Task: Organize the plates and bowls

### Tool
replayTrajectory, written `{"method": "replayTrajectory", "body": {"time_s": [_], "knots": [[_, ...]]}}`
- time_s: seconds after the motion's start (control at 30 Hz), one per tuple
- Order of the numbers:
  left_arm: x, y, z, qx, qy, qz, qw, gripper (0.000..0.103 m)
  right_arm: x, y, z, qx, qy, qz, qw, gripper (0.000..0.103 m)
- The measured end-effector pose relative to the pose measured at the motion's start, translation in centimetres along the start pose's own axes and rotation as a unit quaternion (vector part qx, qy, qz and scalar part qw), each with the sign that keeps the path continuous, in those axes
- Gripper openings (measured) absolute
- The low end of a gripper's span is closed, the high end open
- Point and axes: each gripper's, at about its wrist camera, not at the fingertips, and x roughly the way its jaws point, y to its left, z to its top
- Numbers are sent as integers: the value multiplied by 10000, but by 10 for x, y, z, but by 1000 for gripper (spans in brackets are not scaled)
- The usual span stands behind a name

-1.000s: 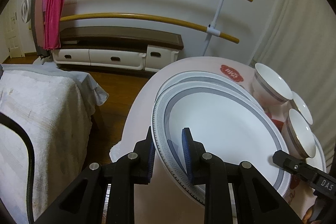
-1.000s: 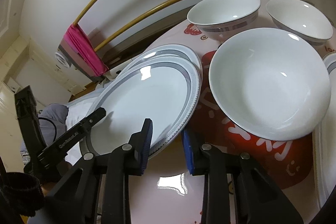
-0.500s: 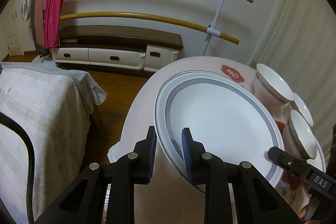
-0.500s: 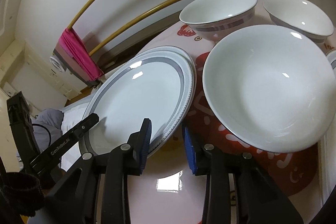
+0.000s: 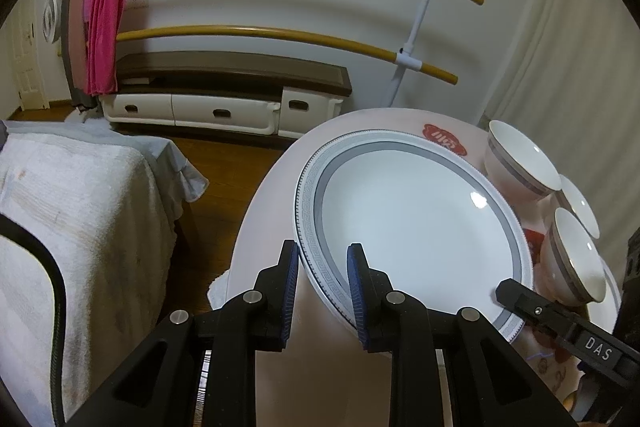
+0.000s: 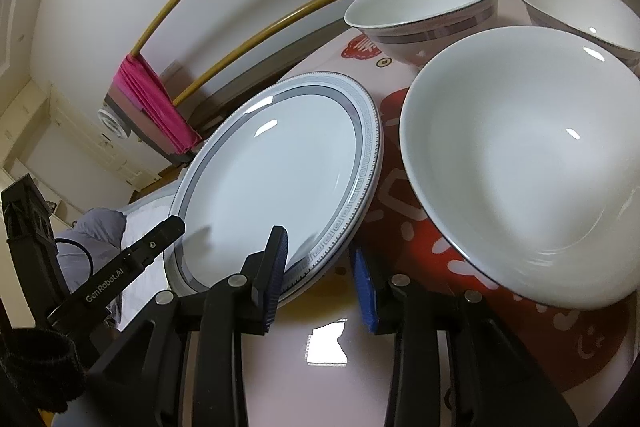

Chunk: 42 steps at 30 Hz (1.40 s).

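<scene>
A white plate with a grey patterned band (image 5: pixel 420 227) (image 6: pixel 280 179) lies on a second plate of the same kind on the round pinkish table (image 5: pixel 272 219). My left gripper (image 5: pixel 322 291) is shut on the plate's near-left rim. My right gripper (image 6: pixel 320 275) straddles the rim on the opposite side; its left finger lies over the plate, its right pad stands clear of the edge, so it is open. A large plain white bowl (image 6: pixel 520 167) sits just right of the plates. Two grey-banded bowls (image 6: pixel 424 7) (image 6: pixel 580 11) stand behind it.
A red patterned mat (image 6: pixel 420 227) lies under the bowls. Left of the table stands a bed with a white cover (image 5: pixel 80 207). Behind are a low cabinet (image 5: pixel 224 95), a drying rack with a pink towel (image 5: pixel 104 31), and a curtain (image 5: pixel 580 67) at the right.
The held plate came down onto the lower plate and now covers it; the lower rim no longer sticks out behind. The right gripper's jaws have widened off the rim.
</scene>
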Motion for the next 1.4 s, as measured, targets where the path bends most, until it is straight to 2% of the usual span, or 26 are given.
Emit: {"method": "replayTrajectory", "body": {"time_s": [0.07,0.13,0.2,0.37,0.47,0.6,0.67,0.73,1.07,1.27,1.4], "knots": [[-6,-4,-1,26,-53,50,10000,25,-3,2,-1,-69,-30,-63,10000,34],[-13,-9,-3,51,-100,67,9999,32,-8,4,-2,-119,-47,-75,9999,35],[-23,-16,-6,111,-179,89,9997,45,-14,4,-5,-145,-52,-61,9999,36],[-52,-33,-19,219,-346,33,9992,55,-37,9,-14,-321,-111,-76,9994,41],[-74,-46,-30,298,-489,-2,9984,66,-59,13,-20,-457,-267,-60,9986,47],[-104,-71,-48,497,-689,-92,9963,74,-98,19,-27,-689,-656,-141,9954,62],[-118,-84,-58,586,-773,-165,9951,79,-116,19,-30,-768,-859,-196,9932,64],[-128,-96,-66,662,-853,-198,9940,79,-134,18,-32,-832,-1018,-284,9909,72],[-180,-142,-104,884,-1226,-500,9872,92,-214,-23,-48,-773,-1615,-603,9820,79],[-193,-173,-120,943,-1314,-571,9852,96,-259,-55,-54,-691,-1962,-775,9750,81],[-187,-197,-128,1016,-1219,-584,9856,98,-281,-78,-54,-643,-2169,-835,9705,84]]}}
